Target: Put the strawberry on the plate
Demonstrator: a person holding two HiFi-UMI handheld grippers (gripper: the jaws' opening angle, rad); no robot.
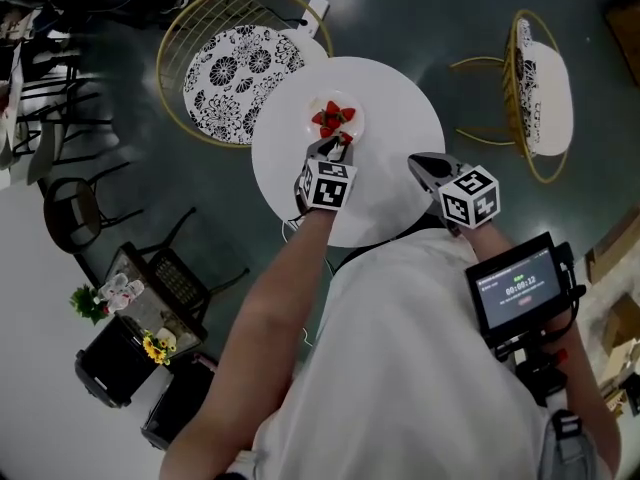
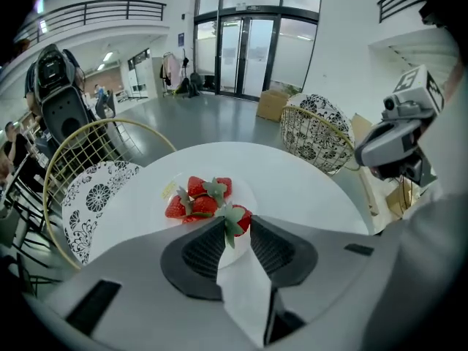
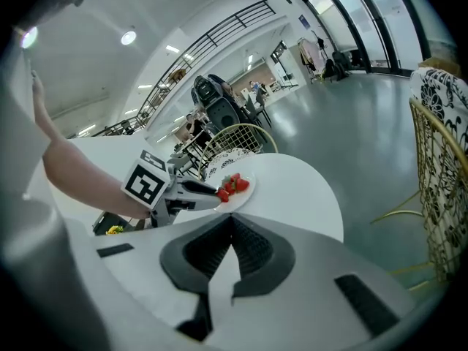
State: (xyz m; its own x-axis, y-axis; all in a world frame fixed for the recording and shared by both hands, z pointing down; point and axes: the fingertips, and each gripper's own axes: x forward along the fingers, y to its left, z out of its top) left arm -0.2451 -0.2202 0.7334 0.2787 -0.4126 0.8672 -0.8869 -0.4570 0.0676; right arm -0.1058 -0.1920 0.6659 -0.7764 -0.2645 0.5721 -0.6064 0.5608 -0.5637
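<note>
L gripper (image 2: 238, 221) pinches a glossy red strawberry (image 2: 242, 216) betw. ribbed pads, at round white plate's (image 2: 248, 192) 5 o'clock edge. R gripper (image 3: 232, 220): jaws pressed together, empty.

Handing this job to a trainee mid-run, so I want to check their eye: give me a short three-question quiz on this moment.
1. True or false: the left gripper holds a red strawberry between its jaws.
2. Where do the other red strawberries lie? A) on the round white plate; B) on the patterned chair cushion; C) on the floor.
3. Fill in: the right gripper holds nothing, and its jaws are ____.
Key: 1 true; 2 A; 3 shut.
</note>
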